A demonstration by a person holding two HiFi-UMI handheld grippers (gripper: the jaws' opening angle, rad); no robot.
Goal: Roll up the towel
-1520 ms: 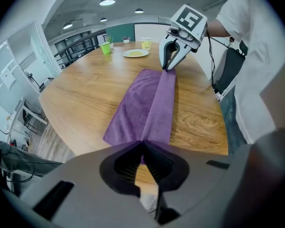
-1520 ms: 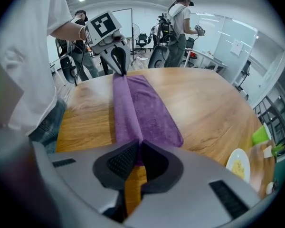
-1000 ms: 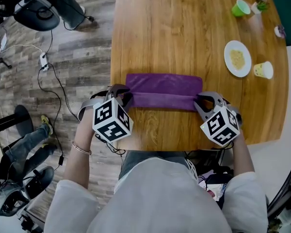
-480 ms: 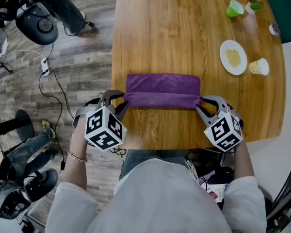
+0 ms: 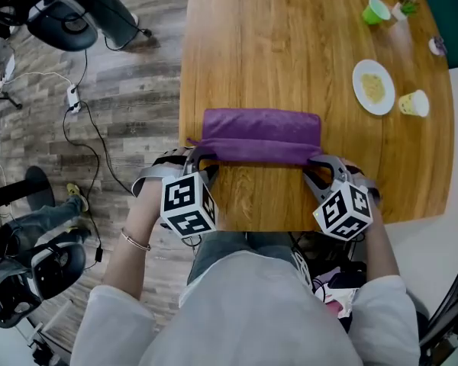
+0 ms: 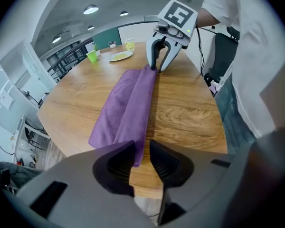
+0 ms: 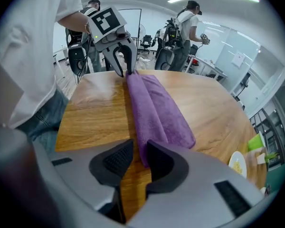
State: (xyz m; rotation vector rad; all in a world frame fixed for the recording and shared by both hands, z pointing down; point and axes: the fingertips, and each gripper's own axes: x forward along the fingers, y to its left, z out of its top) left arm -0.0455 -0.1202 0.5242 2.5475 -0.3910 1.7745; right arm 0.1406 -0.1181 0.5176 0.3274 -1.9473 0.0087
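1. Support surface: wooden table [image 5: 290, 52] with a rounded outline and a bare, visibly grained top.
2. Front zone: the towel [image 5: 263, 132], purple, lies crosswise near the front edge. Its near long side is doubled over into a thicker band.
3. Far right zone: a white plate [image 5: 373, 88] carries yellowish food.
4. A yellow cup [image 5: 416, 104] stands just beside the plate. A green cup [image 5: 378, 11] stands farther back.

left gripper [image 5: 199, 158] and right gripper [image 5: 317, 166] moved forward, towel [image 5: 261, 132] near fold carried forward with them
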